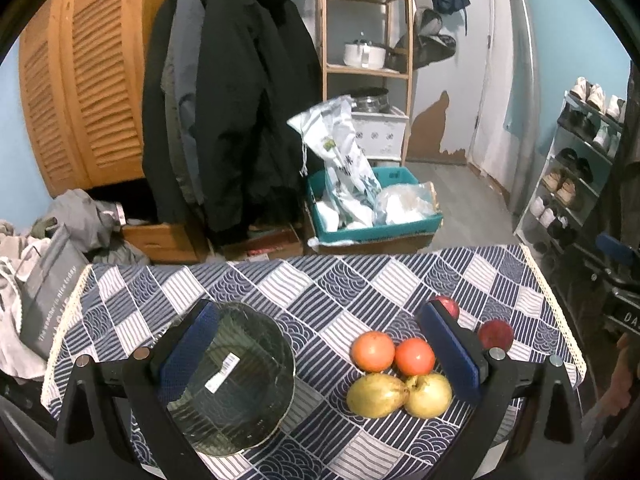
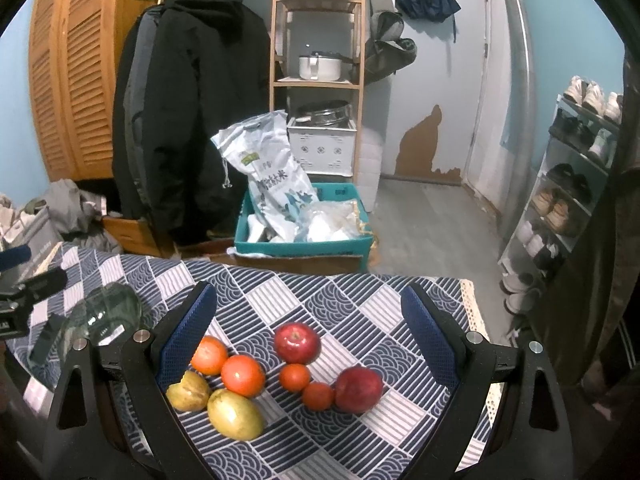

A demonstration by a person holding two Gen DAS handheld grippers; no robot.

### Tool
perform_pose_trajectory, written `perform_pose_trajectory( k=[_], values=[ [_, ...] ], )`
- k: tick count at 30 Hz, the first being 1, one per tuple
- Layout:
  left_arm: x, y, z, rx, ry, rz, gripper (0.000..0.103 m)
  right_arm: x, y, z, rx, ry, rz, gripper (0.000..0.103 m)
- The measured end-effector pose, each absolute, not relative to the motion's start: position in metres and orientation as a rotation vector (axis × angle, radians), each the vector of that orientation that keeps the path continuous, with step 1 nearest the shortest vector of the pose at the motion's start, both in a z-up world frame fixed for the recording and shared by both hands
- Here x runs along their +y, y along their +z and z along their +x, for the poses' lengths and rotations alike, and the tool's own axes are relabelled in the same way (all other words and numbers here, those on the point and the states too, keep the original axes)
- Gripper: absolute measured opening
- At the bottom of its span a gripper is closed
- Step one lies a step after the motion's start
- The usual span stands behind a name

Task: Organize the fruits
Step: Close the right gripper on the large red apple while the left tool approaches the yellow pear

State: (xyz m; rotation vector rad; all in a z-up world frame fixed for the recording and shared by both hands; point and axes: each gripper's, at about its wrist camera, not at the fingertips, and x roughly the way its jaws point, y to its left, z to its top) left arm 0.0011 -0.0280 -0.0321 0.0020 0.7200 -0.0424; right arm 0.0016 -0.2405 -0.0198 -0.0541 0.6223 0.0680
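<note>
L gripper [image 1: 320,356] jaws wide apart, holding nothing; glass bowl [image 1: 236,384] lower left of frame, by L finger. R gripper [image 2: 308,340] jaws wide apart too, empty, hovering over fruit at lower centre: apples [image 2: 297,342], small tomatoes [image 2: 295,377], oranges [image 2: 243,375], pears [image 2: 235,414], all loose on checked cloth [image 2: 340,300]. Step, prob.: first pick not yet begun. Next: lower R onto one fruit, close, carry to bowl w/o rolling neighbours.

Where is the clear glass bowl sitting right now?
The clear glass bowl sits on the blue-and-white patterned tablecloth, left of the fruit cluster; in the left wrist view it lies beside the two oranges and two yellow-green pears.
</note>
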Motion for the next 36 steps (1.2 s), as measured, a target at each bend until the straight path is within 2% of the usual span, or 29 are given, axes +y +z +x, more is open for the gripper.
perform_pose_trajectory(
  k=[19, 36],
  values=[
    [-0.031, -0.1, 0.033, 0.959, -0.115, -0.013, 0.101, -0.267, -0.059, 0.013, 0.763, 0.038, -0.039, 0.092],
    [-0.05, -0.166, 0.038, 1.085, -0.173, 0.116, 0.1, -0.29, -0.126, 0.026, 1.013, 0.011, 0.051, 0.092]
  ],
)
